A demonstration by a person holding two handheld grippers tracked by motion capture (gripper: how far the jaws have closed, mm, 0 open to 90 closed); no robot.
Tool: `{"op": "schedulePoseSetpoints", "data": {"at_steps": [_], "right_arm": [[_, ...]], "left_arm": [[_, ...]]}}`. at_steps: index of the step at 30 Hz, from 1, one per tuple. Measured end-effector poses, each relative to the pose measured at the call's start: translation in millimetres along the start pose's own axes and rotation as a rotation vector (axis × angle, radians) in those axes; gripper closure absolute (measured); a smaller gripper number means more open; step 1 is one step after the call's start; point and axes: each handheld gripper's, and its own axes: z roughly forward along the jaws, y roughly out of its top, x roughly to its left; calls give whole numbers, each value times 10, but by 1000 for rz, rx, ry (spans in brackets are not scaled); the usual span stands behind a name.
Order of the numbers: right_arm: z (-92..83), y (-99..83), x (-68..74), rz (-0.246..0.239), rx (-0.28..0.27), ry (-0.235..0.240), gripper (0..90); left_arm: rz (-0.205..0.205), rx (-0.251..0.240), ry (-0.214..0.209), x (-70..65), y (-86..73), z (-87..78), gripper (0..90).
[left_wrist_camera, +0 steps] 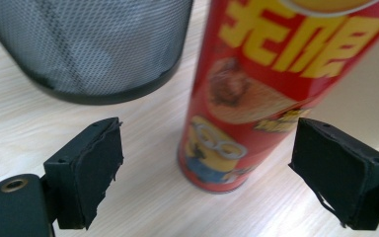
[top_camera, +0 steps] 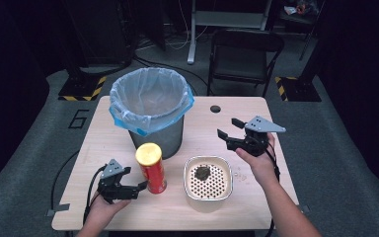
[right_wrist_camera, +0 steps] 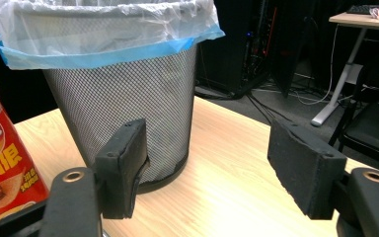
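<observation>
Red and glossy, the tall cylindrical can (left_wrist_camera: 256,94) stands upright on our pale wood-grain table (top_camera: 256,202), just in front of the black wire-mesh bin (top_camera: 153,116) with its blue-edged plastic liner. Yellow Chinese characters and goggled cartoon figures mark its label. Our left gripper (top_camera: 137,188) is spread beside the can, not touching; our right gripper (top_camera: 229,128) is spread and empty.

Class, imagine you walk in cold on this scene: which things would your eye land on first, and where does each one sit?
First the mesh bin with its blue-edged liner, standing at the back left of the table. Next the red can with a yellow lid, upright just in front of the bin, with the open left gripper aimed at it. To the can's right sits a perforated tray with a dark lump on it, the open right gripper above.
</observation>
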Motion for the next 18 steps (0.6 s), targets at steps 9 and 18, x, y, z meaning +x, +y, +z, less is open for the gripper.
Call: {"op": "schedulePoseSetpoints", "data": {"at_steps": [9,18], "right_arm": [[-54,-51,-38,27,0,-11,313],[-90,-118,-57,29,6,-17,313]], "left_arm": [[26,13,-17,-73,7,108,117],[50,10,-37,-113,57,196,118]]}}
